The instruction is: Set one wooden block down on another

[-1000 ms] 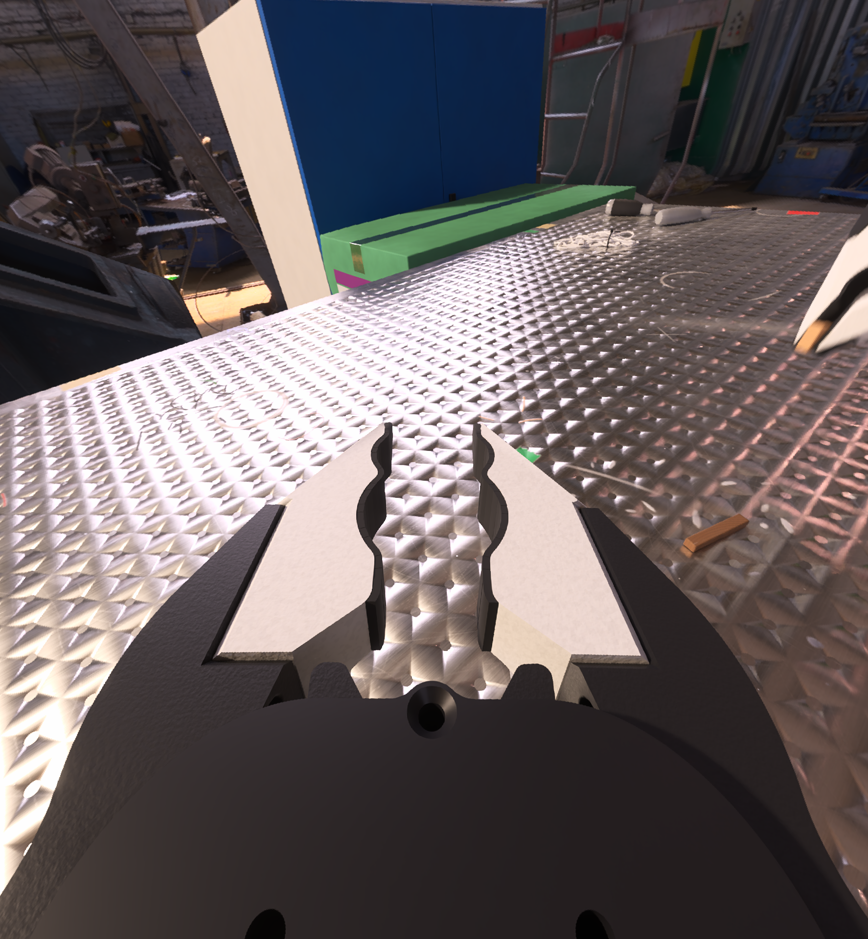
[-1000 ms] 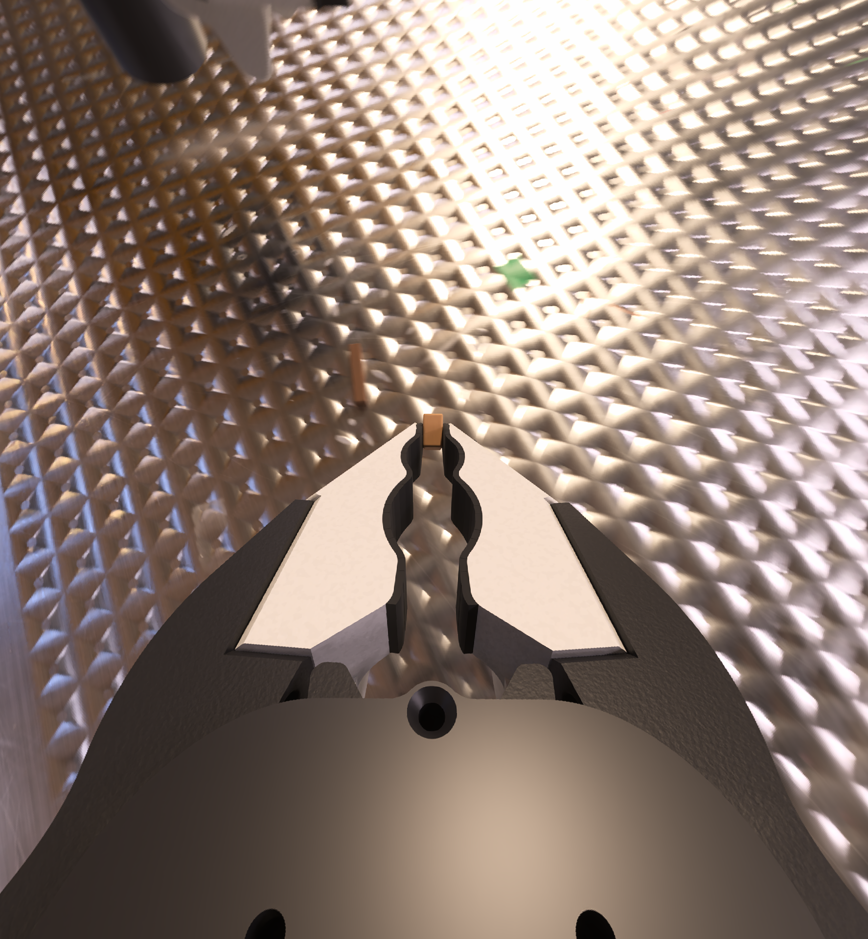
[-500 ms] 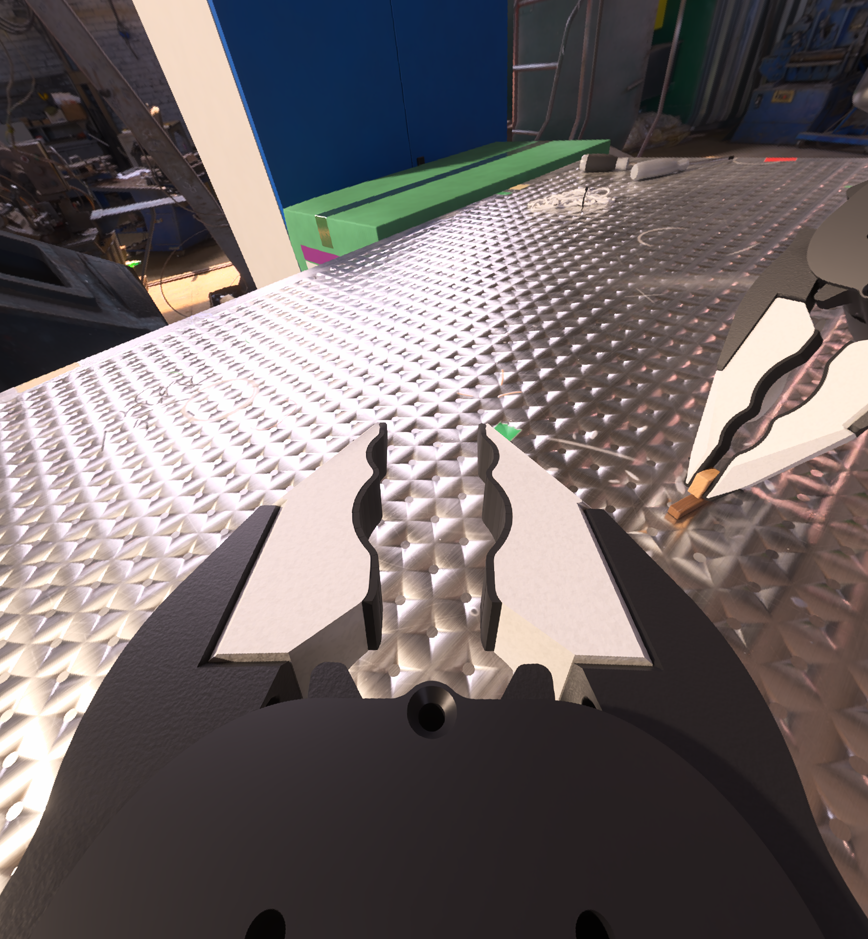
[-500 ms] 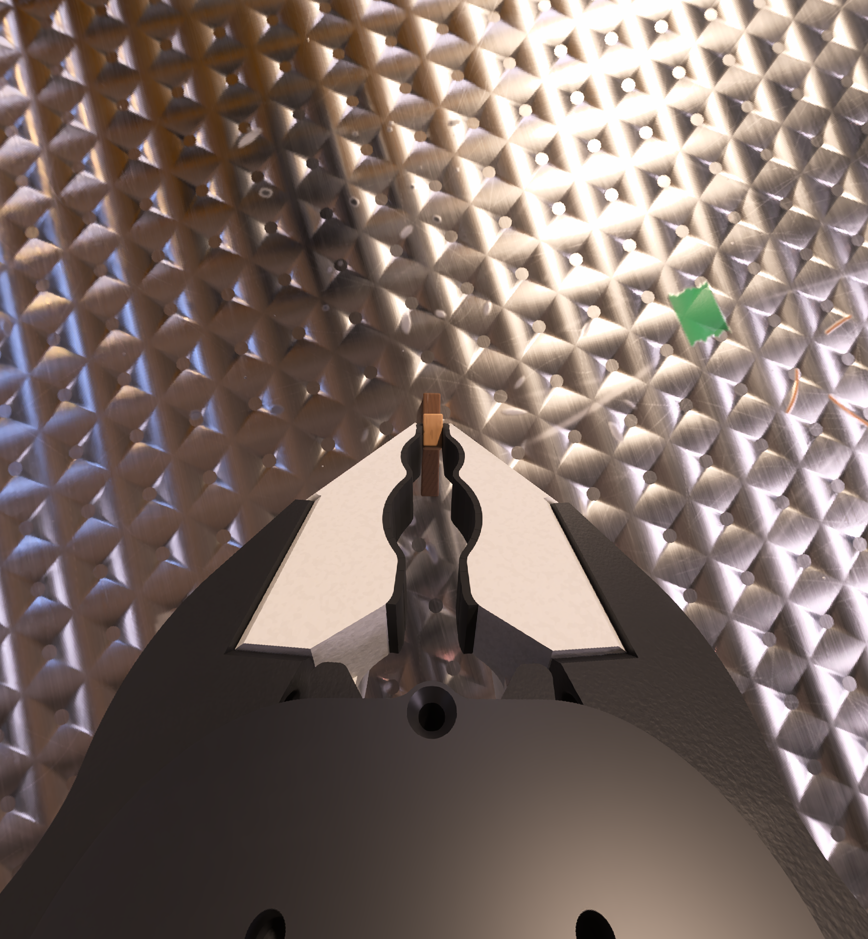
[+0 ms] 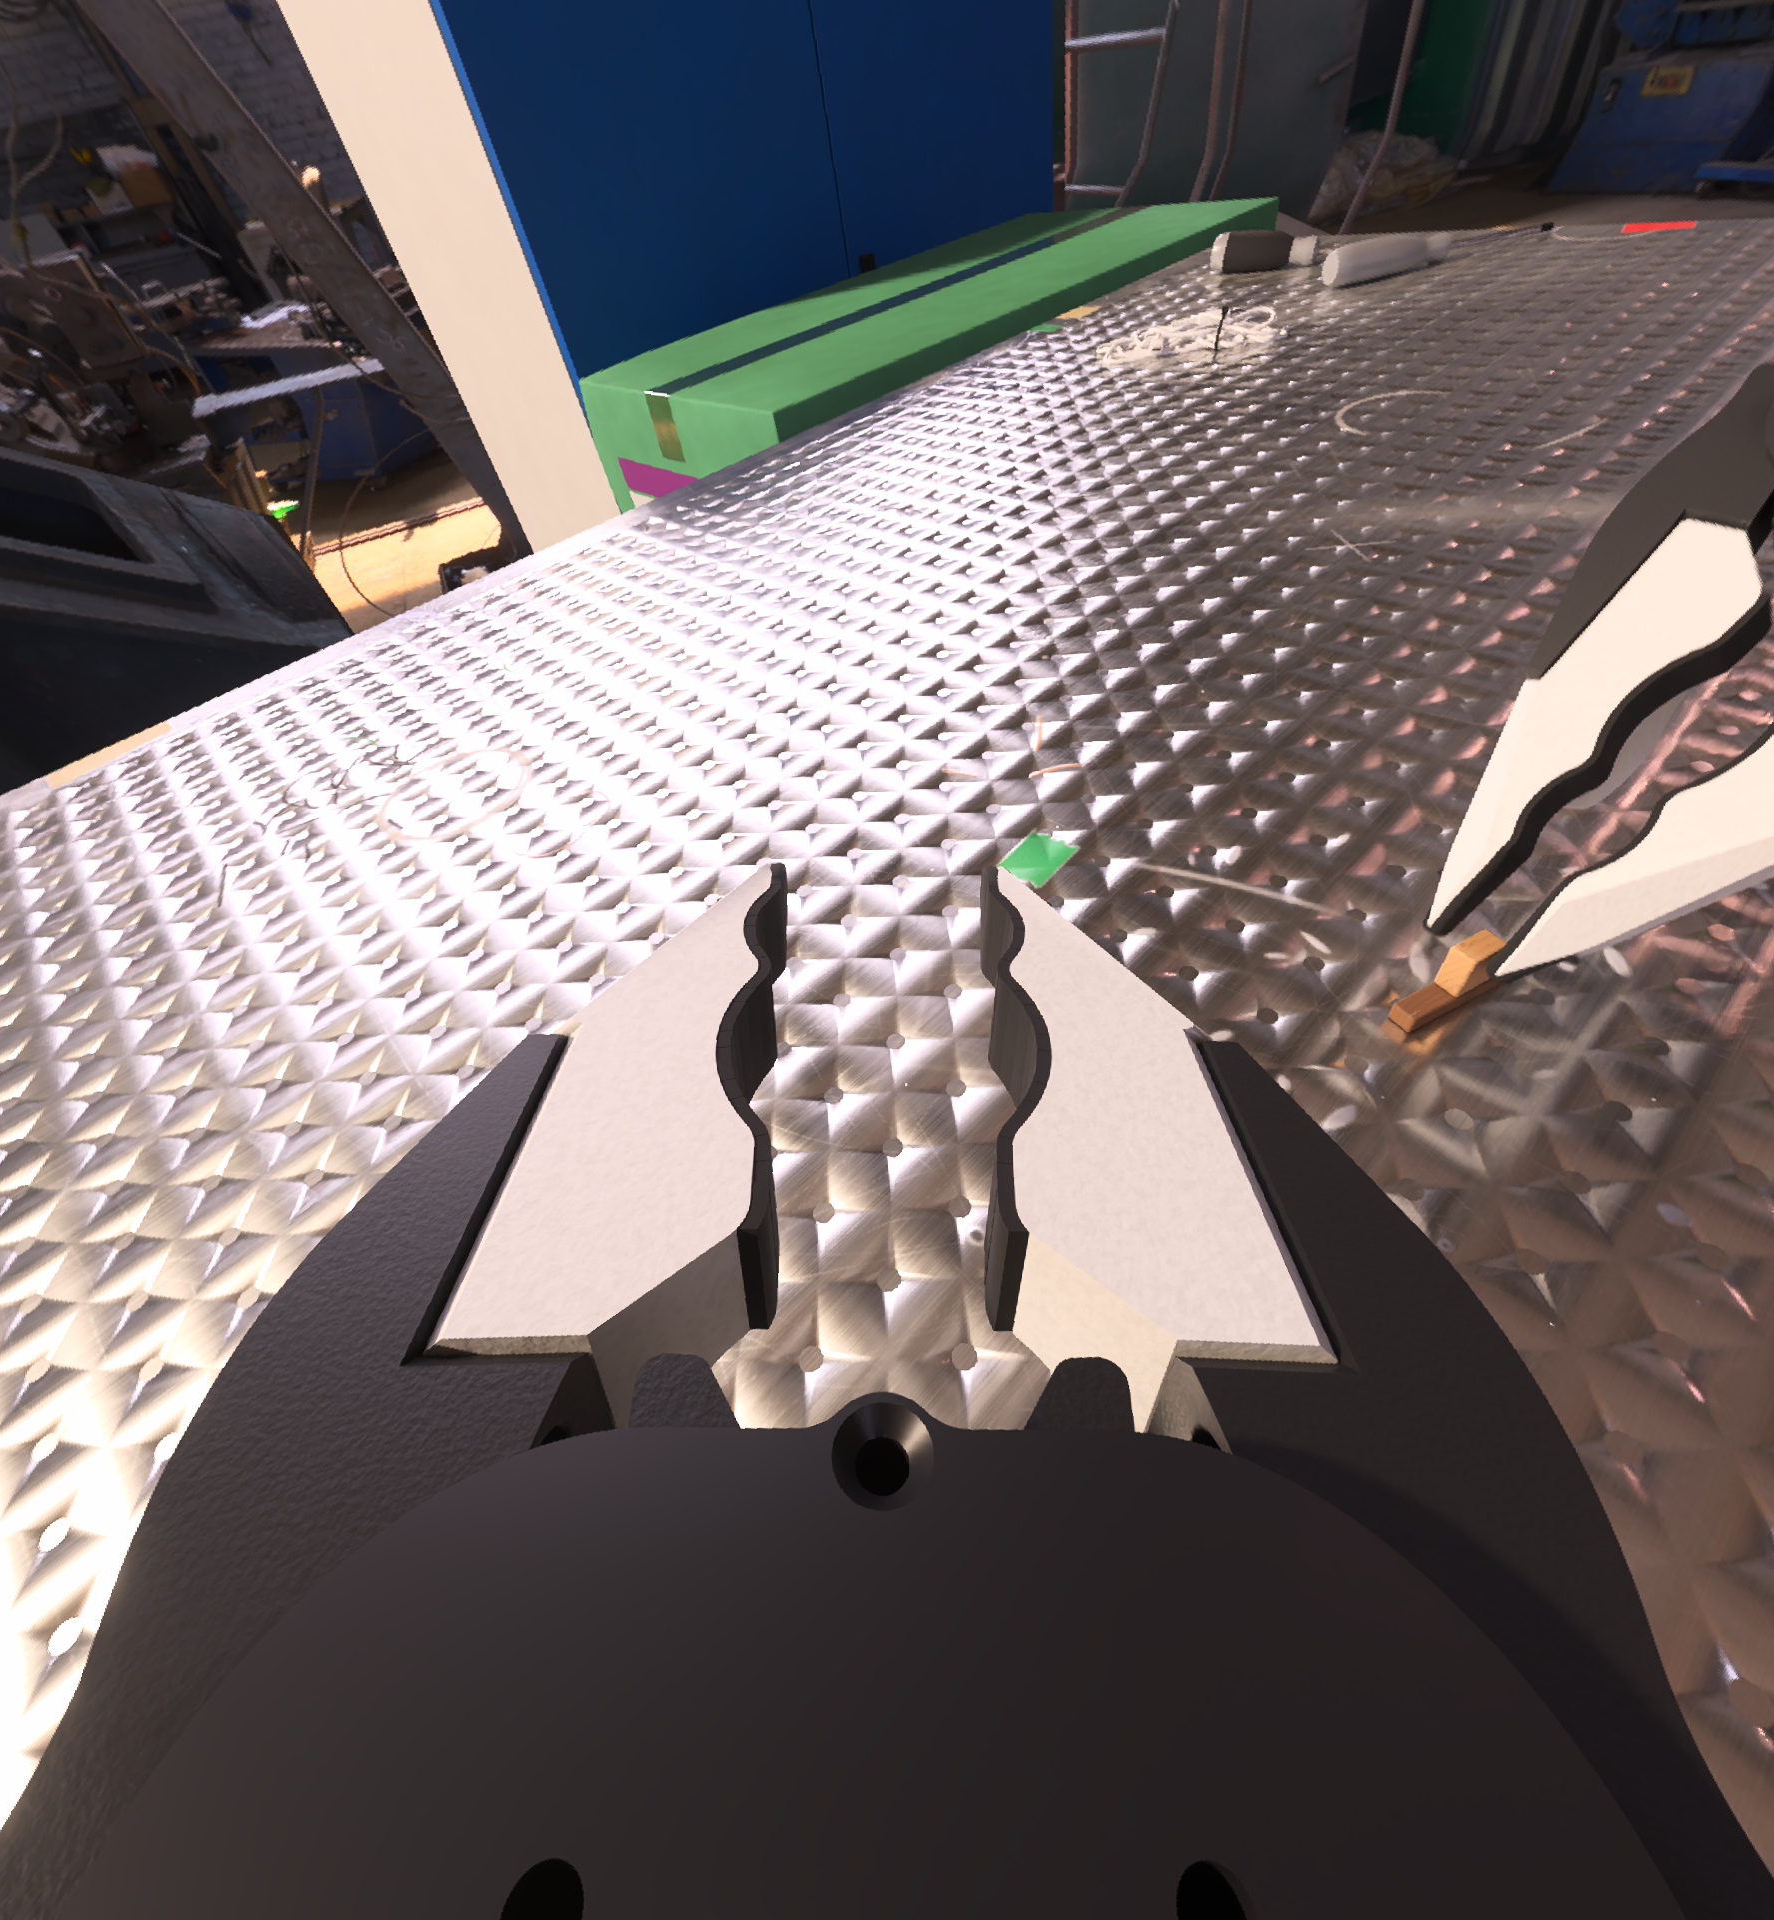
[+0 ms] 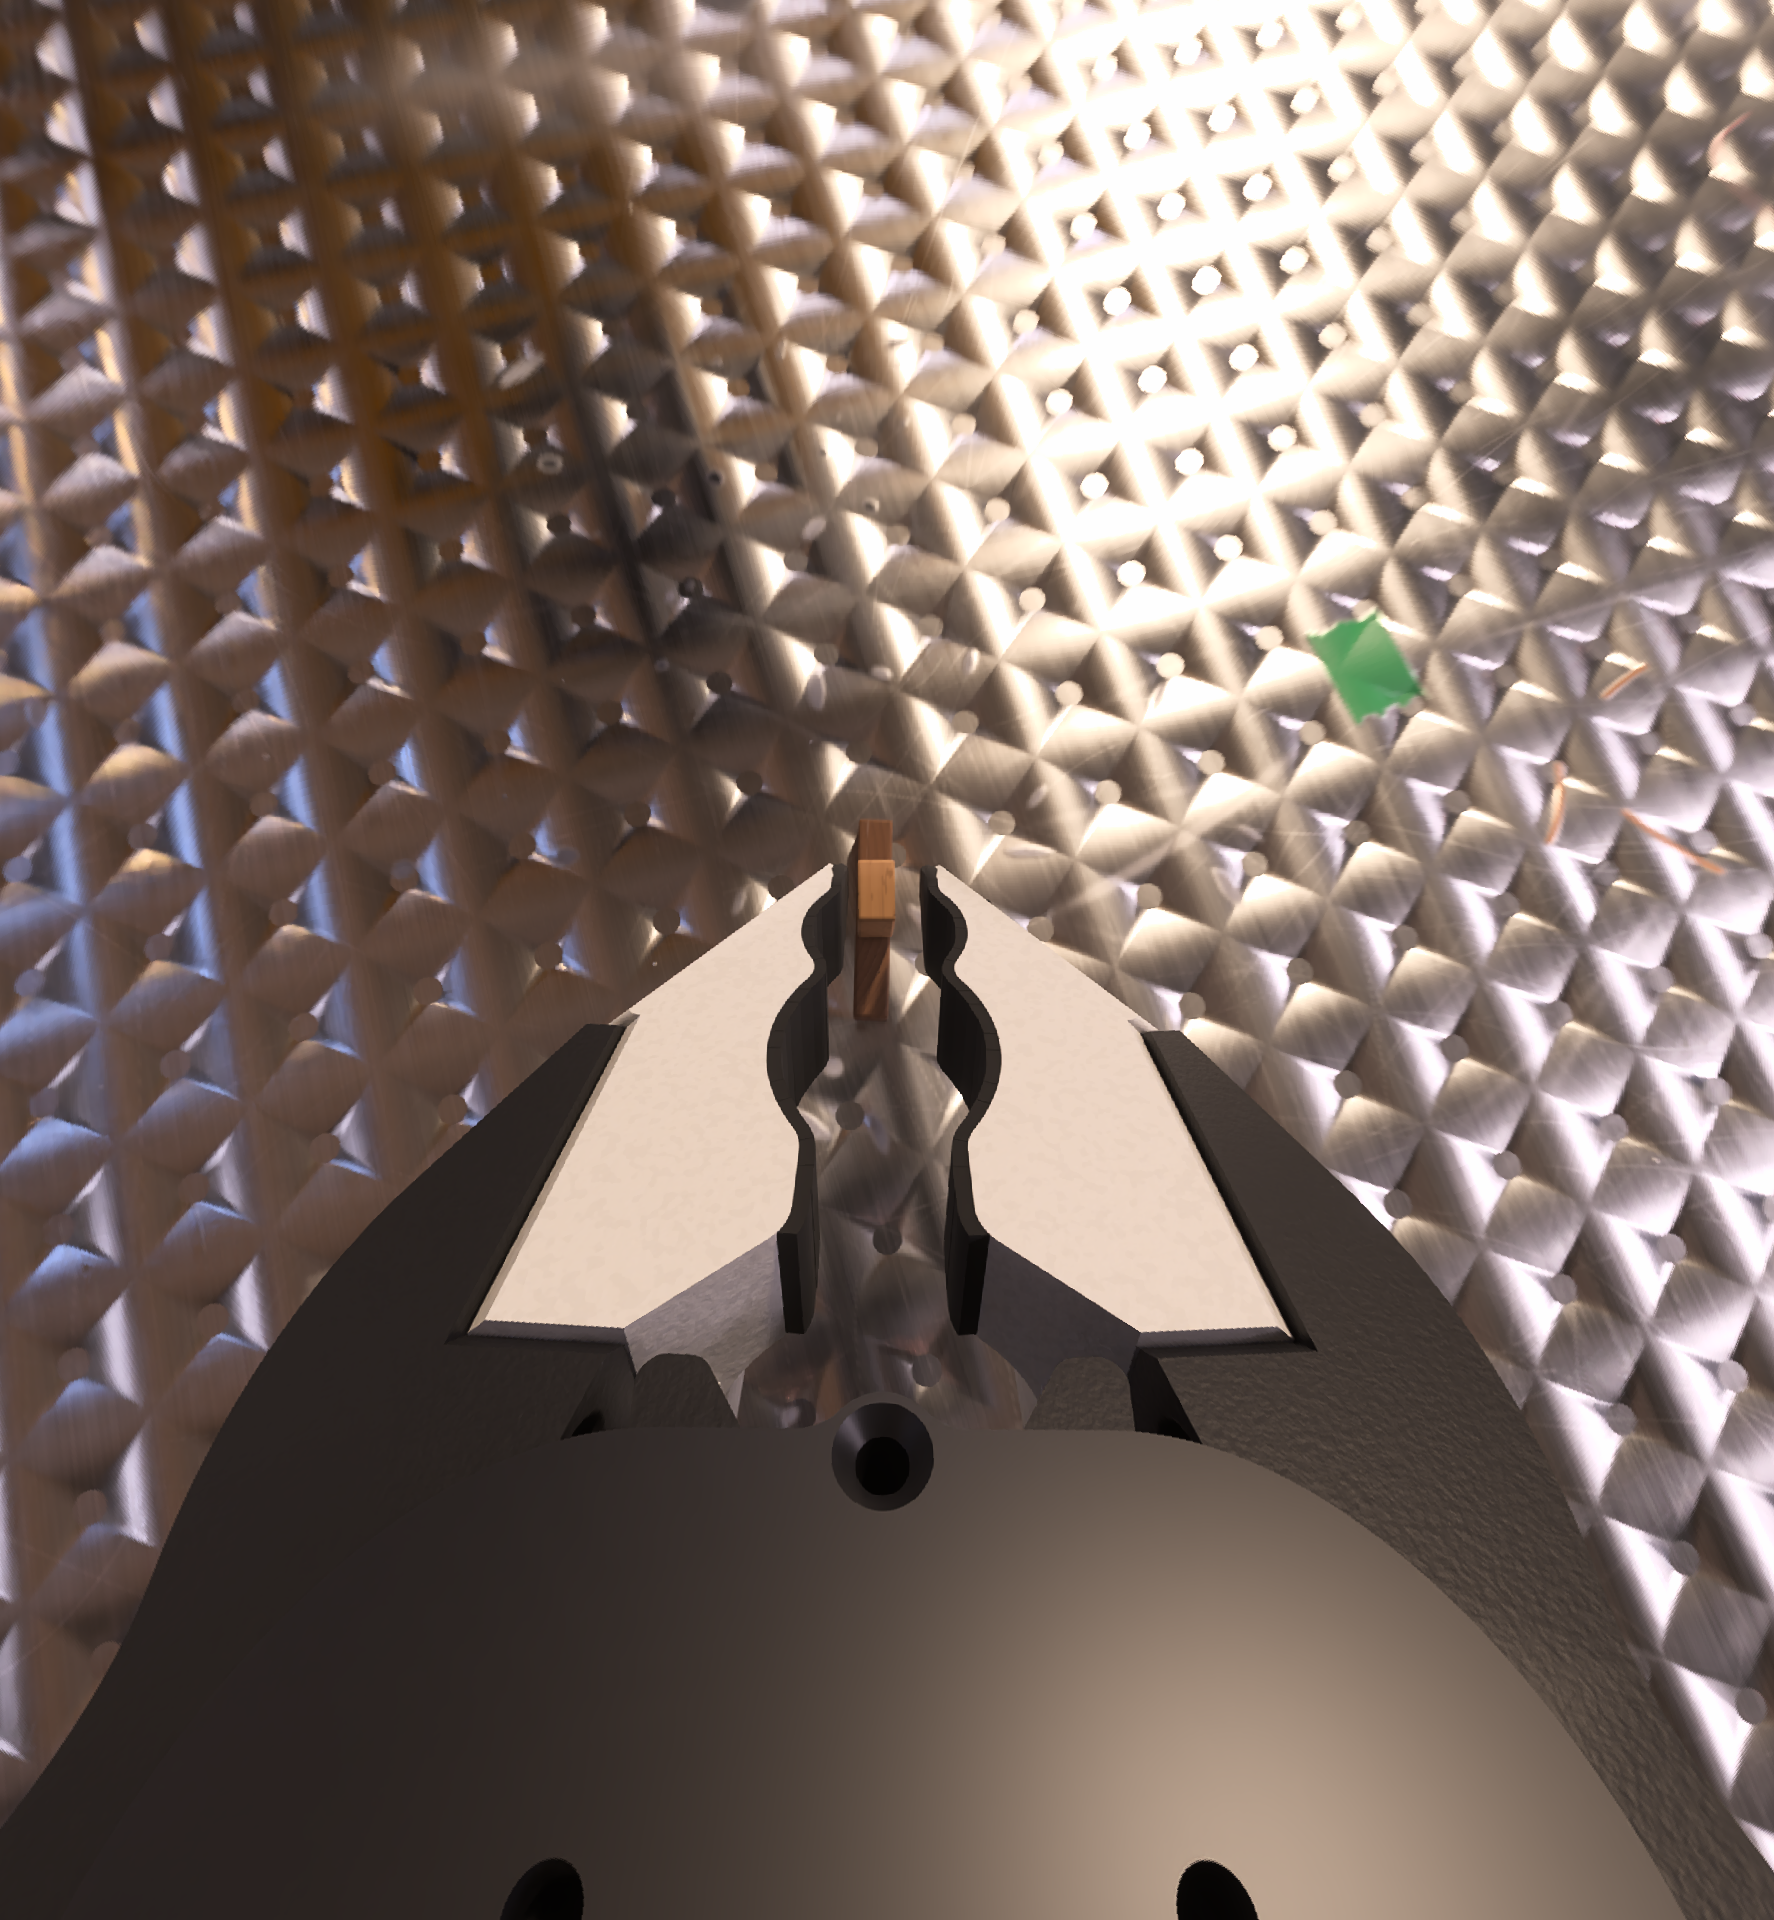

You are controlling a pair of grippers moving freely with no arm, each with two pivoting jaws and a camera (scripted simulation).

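A small light wooden block (image 6: 875,891) rests on top of a darker, flat wooden block (image 6: 870,971) lying on the patterned metal table (image 6: 447,727). My right gripper (image 6: 881,881) stands over the pair, tips down at the table. Its jaws are parted: the light block sits between them by the left finger, with a gap to the right one. The left wrist view shows the same stack, light block (image 5: 1472,958) on dark block (image 5: 1423,1010), between the right gripper's tips (image 5: 1472,943). My left gripper (image 5: 883,894) is open and empty, hovering left of the stack.
A green scrap (image 5: 1037,860) lies flat on the table just beyond my left fingertips; it also shows in the right wrist view (image 6: 1366,673). A long green box (image 5: 914,312) and white-handled tools (image 5: 1382,255) lie at the far edge. The table's edge runs along the left.
My right gripper came down with the light block onto the dark block, then its jaws parted and let go. My left gripper has hardly moved.
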